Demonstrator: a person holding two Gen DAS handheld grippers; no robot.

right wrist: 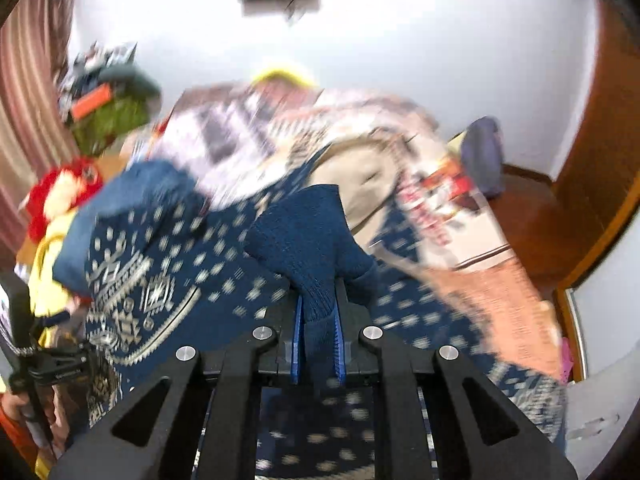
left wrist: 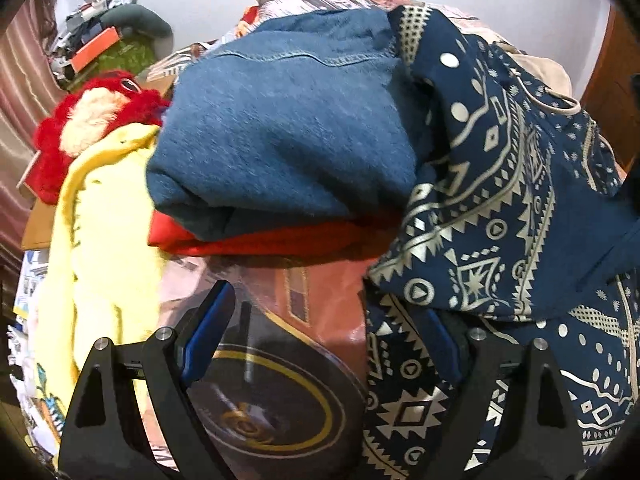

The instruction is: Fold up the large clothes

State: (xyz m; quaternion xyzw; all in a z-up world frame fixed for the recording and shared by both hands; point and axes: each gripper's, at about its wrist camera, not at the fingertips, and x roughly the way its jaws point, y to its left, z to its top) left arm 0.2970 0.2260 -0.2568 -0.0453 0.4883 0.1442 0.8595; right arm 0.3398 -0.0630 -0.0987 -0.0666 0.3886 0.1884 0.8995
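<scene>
No container in plain sight; a cluttered heap (left wrist: 100, 32) of packets and dark cushions piled at the far left corner of the bed, contents too jumbled to name.

Spread across the printed bedcover (left wrist: 280, 320): a navy hoodie (left wrist: 500, 208) with a cream bandana-style pattern of dots, diamonds and zigzag bands, bunched and rumpled toward the right edge, a cream drawstring (left wrist: 560, 100) looping near its top. Seen blurred in the right wrist view, the same hoodie (right wrist: 168, 272) draped over the middle of the bed, its plain ribbed navy cuff (right wrist: 316, 256) standing up from the fabric.

Right gripper (right wrist: 318, 344): blue pads nearly together, pinched on that ribbed cuff.

Left gripper (left wrist: 320, 344): spread wide, nothing between the fingers; left finger (left wrist: 208, 332) over the bare bedcover, right finger touching or tucked against the hoodie's patterned fabric, cannot tell which.

Just beside the hoodie, toward the left: a folded blue denim garment (left wrist: 280, 132) stacked on a red garment (left wrist: 272, 240). Farther left, near the edge: a pale yellow garment (left wrist: 104, 220) and a red and cream plush toy (left wrist: 88, 120).
</scene>
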